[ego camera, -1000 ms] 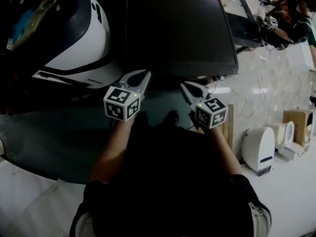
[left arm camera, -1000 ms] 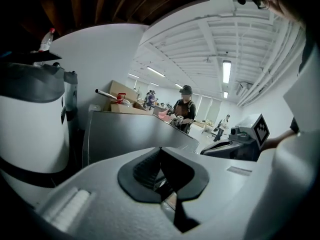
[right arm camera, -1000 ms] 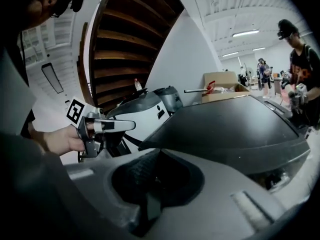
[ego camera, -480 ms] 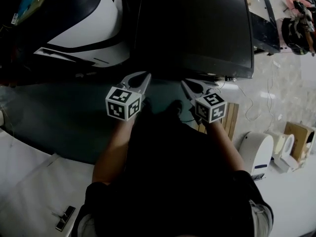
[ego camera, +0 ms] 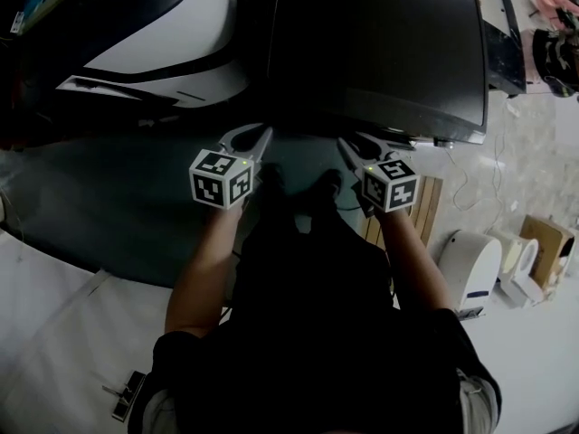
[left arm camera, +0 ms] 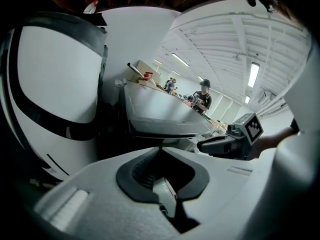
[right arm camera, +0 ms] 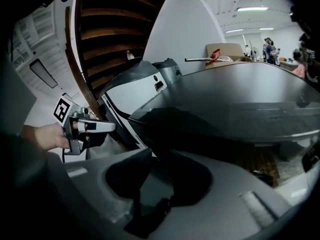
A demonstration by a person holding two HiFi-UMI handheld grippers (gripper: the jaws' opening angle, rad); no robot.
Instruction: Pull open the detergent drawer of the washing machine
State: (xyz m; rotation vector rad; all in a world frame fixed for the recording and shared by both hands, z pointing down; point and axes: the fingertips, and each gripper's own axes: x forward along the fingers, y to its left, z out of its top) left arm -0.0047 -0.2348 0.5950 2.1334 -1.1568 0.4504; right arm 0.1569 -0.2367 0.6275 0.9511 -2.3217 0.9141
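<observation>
The washing machine (ego camera: 380,43) has a dark top and stands at the upper middle of the head view; its detergent drawer is hidden from every view. My left gripper (ego camera: 262,135) hangs just before the machine's front edge, shut and empty. My right gripper (ego camera: 347,143) hangs beside it at the same edge, its jaws opening with nothing between them. In the left gripper view the machine (left arm camera: 160,114) lies ahead past the shut jaws, with the right gripper (left arm camera: 201,145) off to the right. In the right gripper view the dark top (right arm camera: 240,99) fills the upper right and the left gripper (right arm camera: 113,127) shows at left.
A rounded white and black appliance (ego camera: 154,34) stands to the left of the machine. On the pale floor at right are a wooden board (ego camera: 423,211), a white device (ego camera: 470,269), a cardboard box (ego camera: 543,242) and loose cables. A person (left arm camera: 202,96) stands far off.
Both grippers have sunk and come closer to the machine's front edge. The head view has shifted forward over the machine.
</observation>
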